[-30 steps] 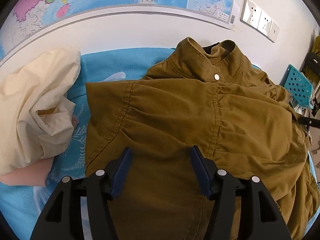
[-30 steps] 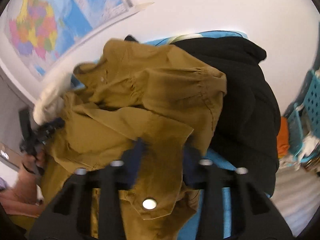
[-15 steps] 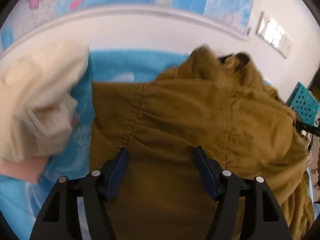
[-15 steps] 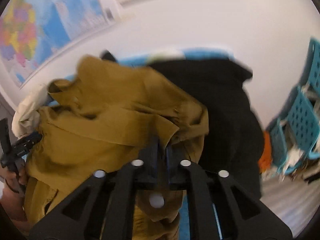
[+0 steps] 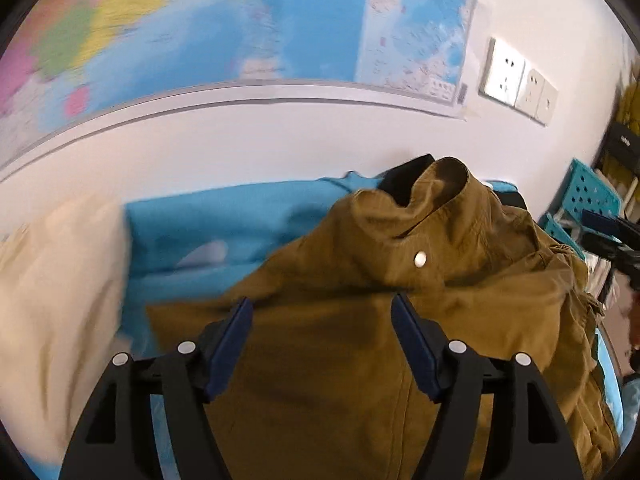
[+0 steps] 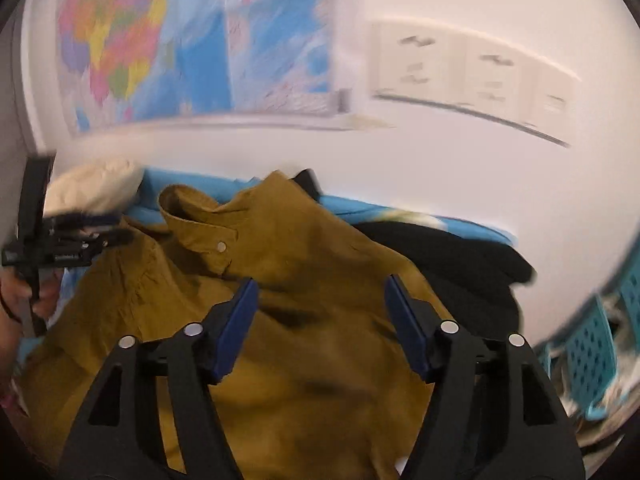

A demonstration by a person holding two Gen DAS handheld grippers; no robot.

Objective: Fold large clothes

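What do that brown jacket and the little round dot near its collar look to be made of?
The brown jacket looks like matte woven cotton or a similar cloth: it creases softly and shows stitched seams. The dot, a snap button, seems to be pale metal or plastic; its small bright shine leaves that open.

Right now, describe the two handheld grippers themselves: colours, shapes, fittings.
Both match. The left gripper and right gripper each have two angular black plastic fingers with triangular cut-outs, dark blue flat pads on the inner faces, and round silver screw heads along the top. No cables, labels or sleeves show.
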